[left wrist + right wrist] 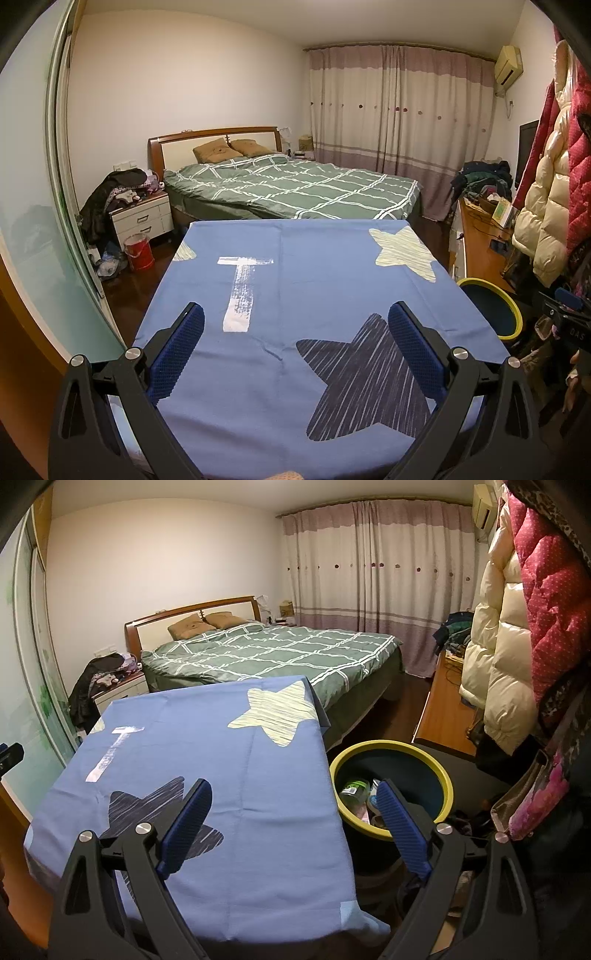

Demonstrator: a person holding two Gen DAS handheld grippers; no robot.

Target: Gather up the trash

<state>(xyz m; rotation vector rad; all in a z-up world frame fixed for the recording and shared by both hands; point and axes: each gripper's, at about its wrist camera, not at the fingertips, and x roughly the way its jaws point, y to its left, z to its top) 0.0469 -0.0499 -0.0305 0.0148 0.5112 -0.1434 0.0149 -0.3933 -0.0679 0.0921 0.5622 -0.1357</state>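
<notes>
A dark bin with a yellow rim (448, 786) stands on the floor at the right of the table; it also shows in the left wrist view (515, 304). Inside it lie a clear plastic bottle (354, 791) and other trash. The table wears a blue cloth with stars (295, 288), also in the right wrist view (207, 753), with nothing lying on it. My left gripper (295, 314) is open and empty above the cloth. My right gripper (293, 792) is open and empty over the table's right edge, its right finger (400, 827) in front of the bin.
A bed with a green checked quilt (295, 184) stands beyond the table. A white nightstand (142, 218) and a red bucket (138, 251) are at the left. A wooden desk (443, 712) and hanging coats (517, 627) fill the right side.
</notes>
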